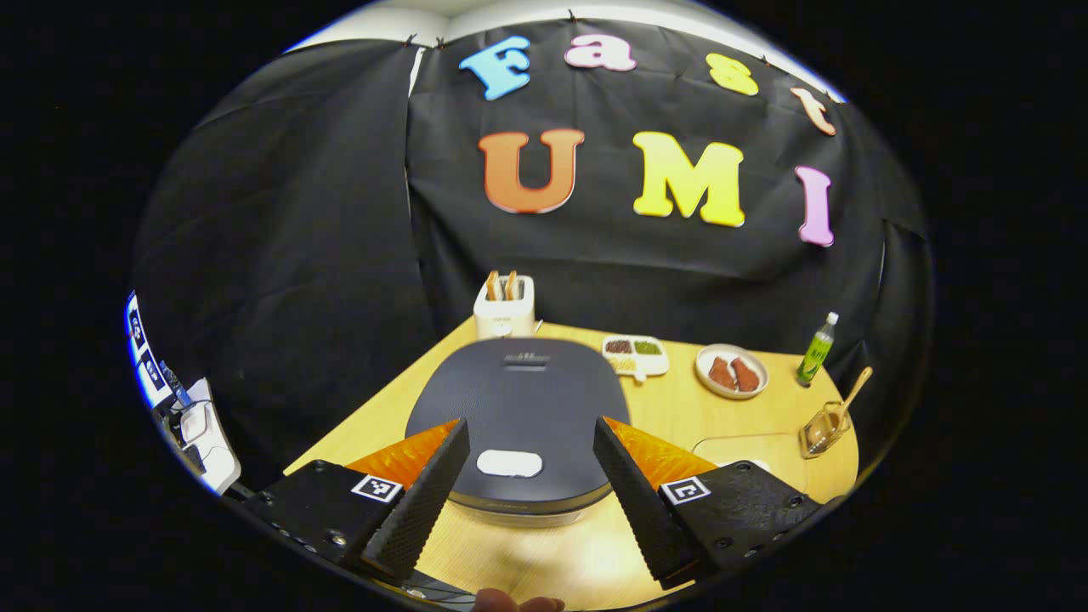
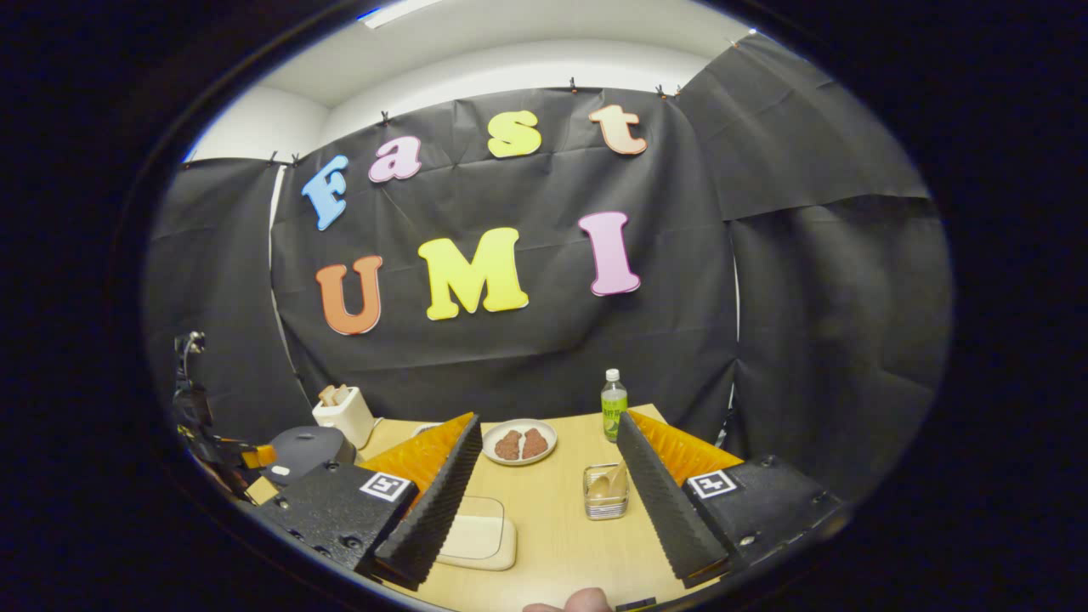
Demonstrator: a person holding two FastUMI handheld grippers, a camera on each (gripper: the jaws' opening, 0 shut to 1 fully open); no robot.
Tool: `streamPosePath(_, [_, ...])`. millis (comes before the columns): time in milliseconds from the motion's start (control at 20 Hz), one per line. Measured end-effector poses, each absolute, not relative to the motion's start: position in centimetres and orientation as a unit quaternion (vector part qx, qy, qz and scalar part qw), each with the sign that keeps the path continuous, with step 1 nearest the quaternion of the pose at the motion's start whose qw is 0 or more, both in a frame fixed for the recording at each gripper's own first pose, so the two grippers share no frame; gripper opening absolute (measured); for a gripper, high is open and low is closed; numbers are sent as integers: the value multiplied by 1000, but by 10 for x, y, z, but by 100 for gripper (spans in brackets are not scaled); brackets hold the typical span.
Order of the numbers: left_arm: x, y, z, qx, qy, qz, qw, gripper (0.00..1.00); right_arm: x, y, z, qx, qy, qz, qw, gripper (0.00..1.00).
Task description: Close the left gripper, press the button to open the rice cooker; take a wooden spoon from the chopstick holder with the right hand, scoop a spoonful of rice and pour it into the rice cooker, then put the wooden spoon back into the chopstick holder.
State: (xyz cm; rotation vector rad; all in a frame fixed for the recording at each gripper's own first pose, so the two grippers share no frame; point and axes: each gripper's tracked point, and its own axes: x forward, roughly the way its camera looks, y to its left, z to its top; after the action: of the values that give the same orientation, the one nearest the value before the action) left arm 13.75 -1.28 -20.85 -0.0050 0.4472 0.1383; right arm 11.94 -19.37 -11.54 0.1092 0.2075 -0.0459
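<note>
Below spread left tool (image 1: 531, 433): closed rice cooker (image 1: 518, 408), button (image 1: 509, 463) between fingers, untouched.

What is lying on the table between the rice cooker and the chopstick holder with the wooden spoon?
In the left gripper view, only a flat pale board lies between the rice cooker and the chopstick holder; the rest is bare table.

Left gripper view sits close over rice cooker (image 1: 520, 416), facing the back wall. Right gripper view further back, right side. Both share table (image 2: 557, 527), plate (image 2: 519, 442), bottle (image 2: 614, 405).
</note>
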Motion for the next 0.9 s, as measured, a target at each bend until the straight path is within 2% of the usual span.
streamPosePath(200, [111, -48, -134, -8, 155, 11, 988, 95, 96, -174, -85, 40, 70, -16, 997, 99])
streamPosePath(450, [32, -61, -71, -1, 94, -45, 995, 95, 31, -123, -53, 21, 43, -20, 999, 99])
streamPosePath(650, [-44, -67, -51, -4, 65, -83, 994, 95, -32, -78, -55, 17, 51, -14, 998, 99])
streamPosePath(750, [-71, -58, -46, 6, 50, -86, 995, 97, -63, -64, -58, 7, 56, -16, 998, 99])
streamPosePath(900, [-97, -51, -45, 2, 44, -88, 995, 95, -101, -52, -60, -1, 68, -25, 997, 99])
